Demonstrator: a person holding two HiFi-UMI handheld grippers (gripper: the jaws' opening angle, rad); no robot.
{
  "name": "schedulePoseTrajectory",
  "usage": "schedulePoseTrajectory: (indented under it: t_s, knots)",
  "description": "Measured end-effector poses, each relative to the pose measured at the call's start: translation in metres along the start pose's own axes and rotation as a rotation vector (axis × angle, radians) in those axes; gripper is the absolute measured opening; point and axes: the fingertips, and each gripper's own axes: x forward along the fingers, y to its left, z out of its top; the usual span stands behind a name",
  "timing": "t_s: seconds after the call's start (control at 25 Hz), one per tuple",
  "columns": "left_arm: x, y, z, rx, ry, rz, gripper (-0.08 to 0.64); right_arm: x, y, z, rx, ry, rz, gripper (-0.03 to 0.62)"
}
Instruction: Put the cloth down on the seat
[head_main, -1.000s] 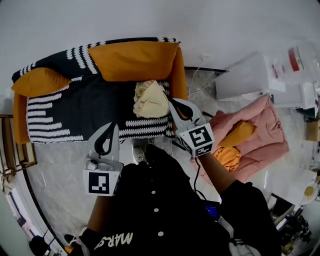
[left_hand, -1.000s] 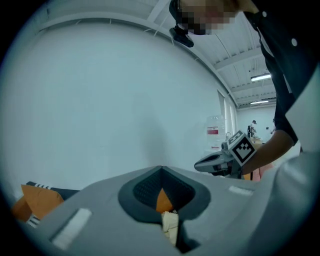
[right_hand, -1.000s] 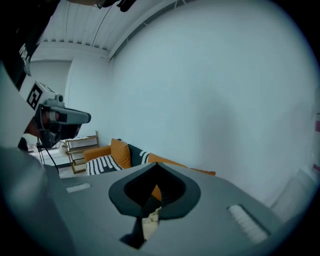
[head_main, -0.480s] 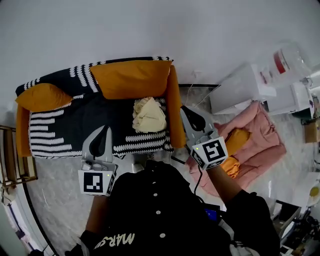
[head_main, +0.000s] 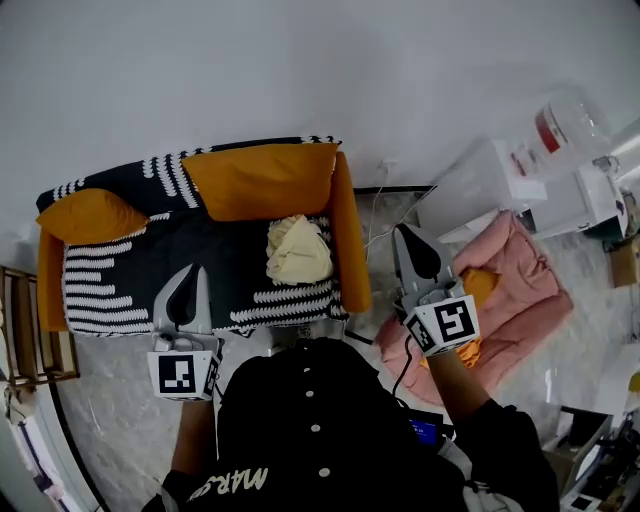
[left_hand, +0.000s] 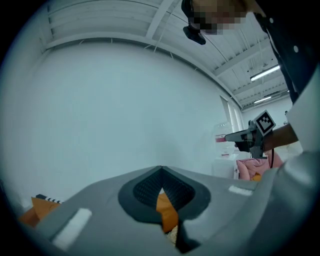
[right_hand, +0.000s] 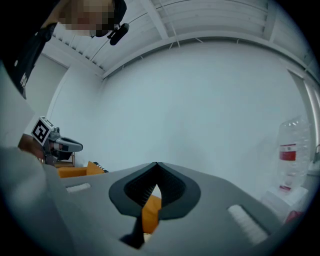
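Cloth (head_main: 298, 250), pale yellow and soft, lies in a crumpled, rounded heap on the seat (head_main: 180, 240), at its right end near the sofa arm (head_main: 350, 245).

Nearest is the person's black buttoned shirt (head_main: 320, 430), with both arms reaching forward. The left tool (head_main: 190, 272) is smooth grey plastic, with a cube of black-and-white square markers at its rear. Its jaws are pressed together at the tip with nothing between them, and the ribbed dark pads meet in a point. The right tool (head_main: 406, 232) is of the same make, and its jaws are likewise closed and empty. It hangs over the pale marbled floor (head_main: 110, 400), beside a rumpled pink quilt (head_main: 525, 270).

Beyond them the seat is covered by a woven black throw with white stripes. Behind it stand a broad orange back cushion (head_main: 265, 180) and a smaller orange pillow (head_main: 92, 215) at the left end. A plain white wall (head_main: 300, 70) rises at the back.

A second ago the right tool's tip was just beside the cloth, over the seat. Now it has drawn back to the right, past the sofa arm. The left tool has also pulled back toward the seat's front edge. The cloth has stayed where it lay.

The cloth now sits between the two tools and farther out, clear of both, nearer the right one.
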Motion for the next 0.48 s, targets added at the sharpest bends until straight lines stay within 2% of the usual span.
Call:
schedulePoseTrajectory:
  t_s: [0.28,0.48]
  knots:
    - [-0.009,0.012,0.005,0.005,-0.007,0.056,0.000,-0.015,-0.020,0.012,0.026,-0.046,-0.063,0.026]
    - [-0.006,0.010,0.009,0.015,-0.015,0.055,0.000,-0.014,-0.018,0.010,0.033,-0.059,-0.053,0.026]
